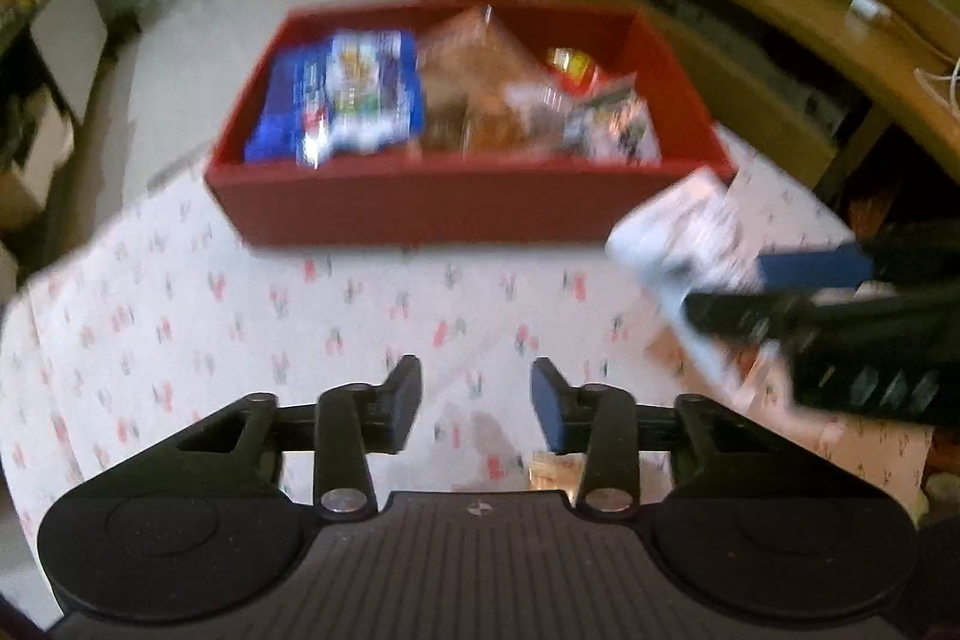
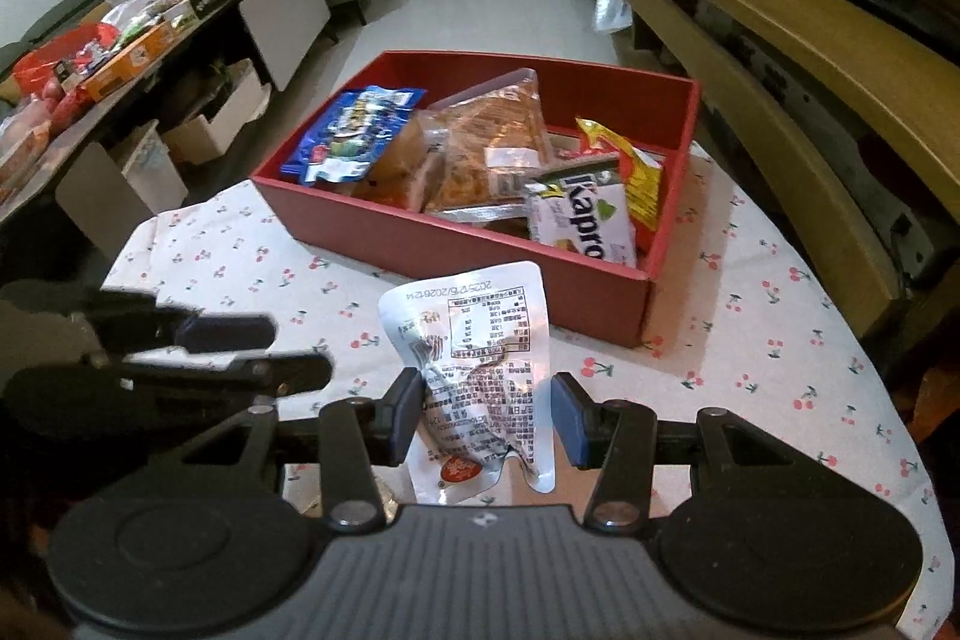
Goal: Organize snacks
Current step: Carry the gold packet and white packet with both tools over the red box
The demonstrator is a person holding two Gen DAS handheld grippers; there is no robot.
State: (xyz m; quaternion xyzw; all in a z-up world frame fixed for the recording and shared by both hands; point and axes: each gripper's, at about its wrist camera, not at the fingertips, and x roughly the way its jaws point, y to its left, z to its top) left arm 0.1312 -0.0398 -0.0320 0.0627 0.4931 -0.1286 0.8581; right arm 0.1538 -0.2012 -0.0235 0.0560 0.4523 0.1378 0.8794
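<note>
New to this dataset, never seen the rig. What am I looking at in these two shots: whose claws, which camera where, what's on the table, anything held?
There is no robot arm. A person holds a two-finger gripper in each hand, and a fisheye camera on each looks forward along its fingers.

The blurred picture is the left wrist view: the left gripper is open with nothing between its fingers. The right gripper enters at that picture's right edge.

The sharp picture is the right wrist view. The right gripper has a white snack packet between its fingers. One finger touches it, the other shows a small gap, so I cannot tell whether the grip is closed.

Ahead on the cherry-print tablecloth stands a red box that already holds a blue packet, clear bags of baked goods, a white Kapro packet and a yellow packet.
</note>
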